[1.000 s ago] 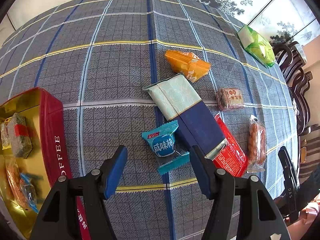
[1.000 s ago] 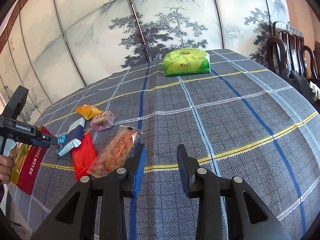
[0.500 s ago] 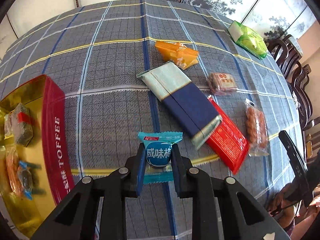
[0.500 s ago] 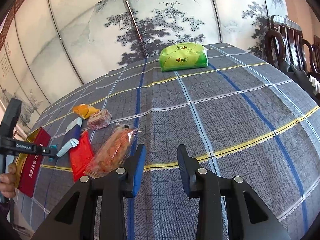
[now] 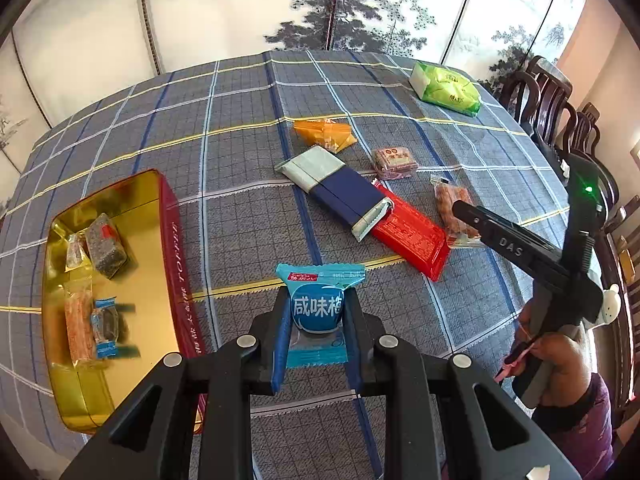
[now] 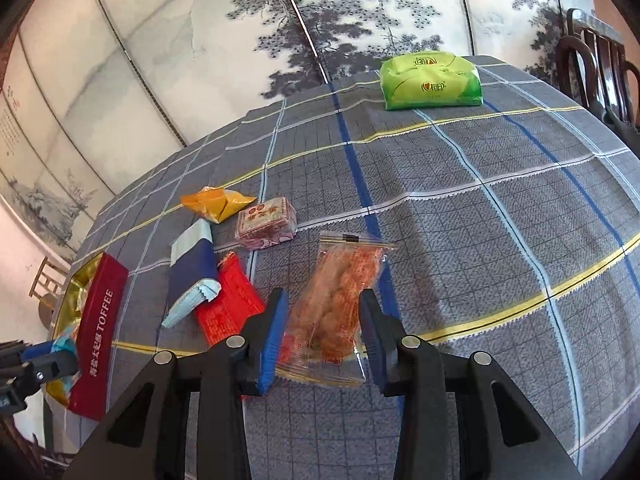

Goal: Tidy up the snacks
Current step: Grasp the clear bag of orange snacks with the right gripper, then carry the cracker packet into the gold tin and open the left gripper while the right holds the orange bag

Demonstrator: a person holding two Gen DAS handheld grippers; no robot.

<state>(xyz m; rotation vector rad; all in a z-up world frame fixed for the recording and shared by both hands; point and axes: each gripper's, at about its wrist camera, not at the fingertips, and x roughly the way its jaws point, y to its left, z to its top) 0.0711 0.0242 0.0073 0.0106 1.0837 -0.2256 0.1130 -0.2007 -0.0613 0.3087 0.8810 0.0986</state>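
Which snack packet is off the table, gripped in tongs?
The blue packet, clamped in the left tongs; every other loose packet lies on the tablecloth.

The tin [image 5: 170, 264] is placed at the frame's left on the tablecloth [image 5: 240, 128]; loose packets are grouped right of centre, around the long bar [image 5: 340, 192].

"toffee" on the red tin [image 6: 99, 335]; "das" on the right gripper [image 5: 510, 247]; "咸味梅" on the blue packet [image 5: 318, 304].

Worktop [image 5: 240, 160] under grey plaid cloth. Toffee tin [image 5: 172, 248] at left; orange packet [image 5: 324, 134], blue-green packet [image 5: 336, 192], red packet [image 5: 412, 236], pink cake [image 5: 394, 162], clear snack bag [image 5: 452, 208] centre-right; green pack [image 5: 446, 92] upper right.
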